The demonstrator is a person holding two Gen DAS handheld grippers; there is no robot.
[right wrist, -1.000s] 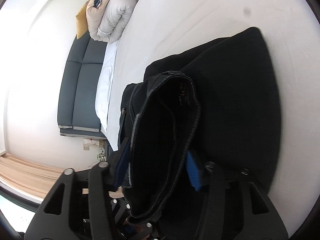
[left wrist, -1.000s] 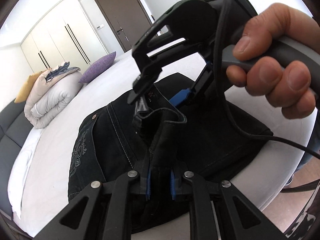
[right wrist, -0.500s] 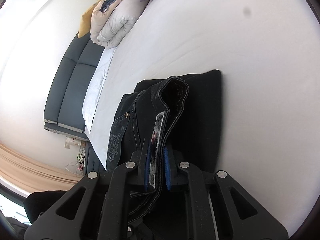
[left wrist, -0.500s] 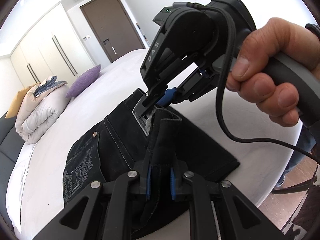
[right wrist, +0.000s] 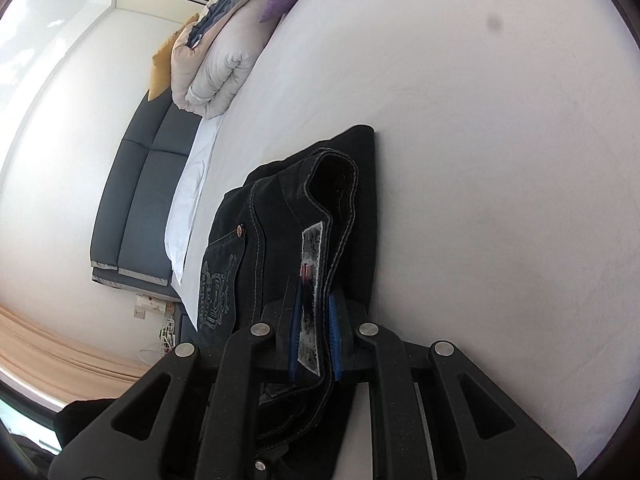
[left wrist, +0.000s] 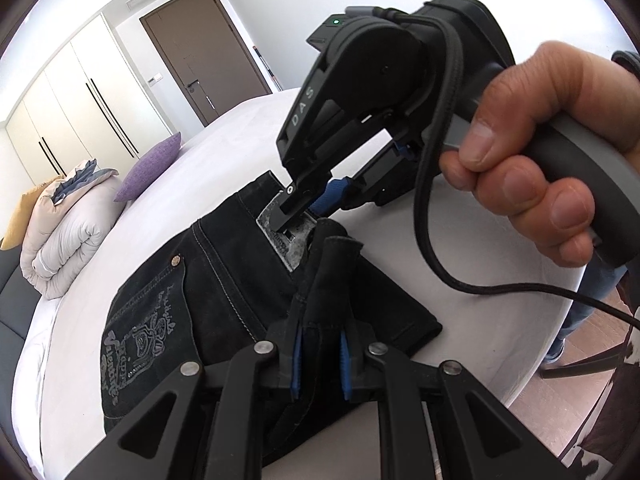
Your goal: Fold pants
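Black jeans lie folded on the white bed, the embroidered back pocket facing up. At the bottom of the left wrist view my left gripper is shut on a raised fold of the black denim. Beyond it, a hand holds my right gripper, pinched on the waistband at the grey label patch. The right wrist view shows the right gripper shut on the same patch, the pants bunched ahead of it.
A rolled duvet, a purple pillow and a yellow one sit at the head of the bed by a dark headboard. The right gripper's cable hangs over the bed edge. Wooden floor and a person's leg lie to the right.
The right gripper's jaws, wide around the waistband a second ago, have shut on it. Both grippers have shifted, and the pants now show a narrower fold.
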